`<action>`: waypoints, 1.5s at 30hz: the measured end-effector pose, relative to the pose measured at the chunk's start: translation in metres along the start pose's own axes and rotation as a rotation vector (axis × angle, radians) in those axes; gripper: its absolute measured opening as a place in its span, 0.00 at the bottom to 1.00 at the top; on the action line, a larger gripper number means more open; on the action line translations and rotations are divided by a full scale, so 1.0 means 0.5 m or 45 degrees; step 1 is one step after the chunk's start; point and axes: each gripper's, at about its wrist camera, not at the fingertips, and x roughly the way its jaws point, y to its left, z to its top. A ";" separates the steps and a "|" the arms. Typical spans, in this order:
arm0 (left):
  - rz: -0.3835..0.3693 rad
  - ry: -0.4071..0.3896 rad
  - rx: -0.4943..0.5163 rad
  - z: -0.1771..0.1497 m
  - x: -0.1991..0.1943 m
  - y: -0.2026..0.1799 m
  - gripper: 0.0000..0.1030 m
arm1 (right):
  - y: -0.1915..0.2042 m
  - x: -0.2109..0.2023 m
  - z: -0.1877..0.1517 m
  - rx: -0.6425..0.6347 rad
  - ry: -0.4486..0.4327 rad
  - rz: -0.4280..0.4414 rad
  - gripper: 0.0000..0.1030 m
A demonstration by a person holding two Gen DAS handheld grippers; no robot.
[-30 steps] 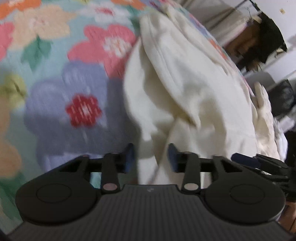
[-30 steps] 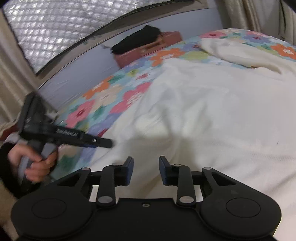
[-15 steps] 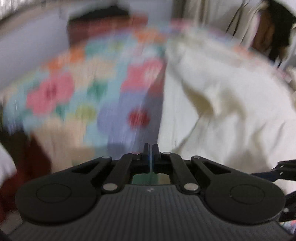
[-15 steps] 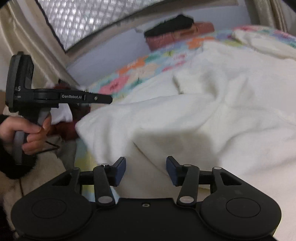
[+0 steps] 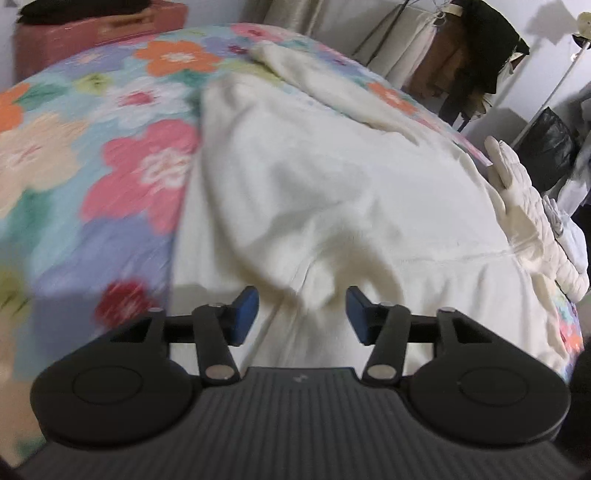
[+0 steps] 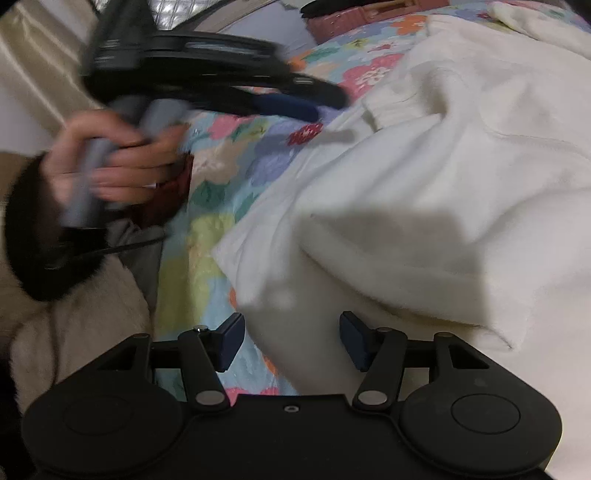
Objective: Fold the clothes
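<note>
A large cream fleece garment [image 5: 332, 192] lies rumpled across a flowered bedspread [image 5: 110, 155]. My left gripper [image 5: 302, 313] is open just above the garment's near fold, with nothing between its blue pads. In the right wrist view the same garment [image 6: 443, 184] fills the right side, one folded edge lying towards me. My right gripper [image 6: 291, 341] is open over that near edge and grips nothing. The left gripper [image 6: 295, 105] shows blurred at upper left in that view, held by a hand [image 6: 110, 158] in a dark sleeve.
A reddish case [image 5: 99, 33] with a dark item on top sits at the bed's far side. Hanging clothes [image 5: 476, 62] and a black bag [image 5: 546, 147] stand at the right. Padded white items [image 5: 535, 221] rest at the bed's right edge. Beige fabric [image 6: 74, 314] lies at the lower left.
The left gripper, shut half a second ago, has opened and now points at the garment's near fold. The right gripper opened wider and came down closer to the garment's edge.
</note>
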 end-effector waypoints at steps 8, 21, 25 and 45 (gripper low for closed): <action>0.084 -0.192 0.039 0.045 -0.014 0.018 0.04 | -0.068 -0.100 0.015 0.104 -0.158 -0.090 0.60; 0.151 0.046 -0.145 0.023 -0.010 0.082 0.60 | -0.089 -0.126 -0.053 0.178 -0.145 -0.229 0.61; 0.046 0.092 -0.010 -0.003 -0.043 0.031 0.67 | -0.082 -0.149 -0.065 0.206 -0.198 -0.270 0.61; 0.455 0.183 0.141 -0.195 -0.094 -0.108 0.11 | -0.055 -0.259 -0.178 0.165 -0.354 -0.684 0.62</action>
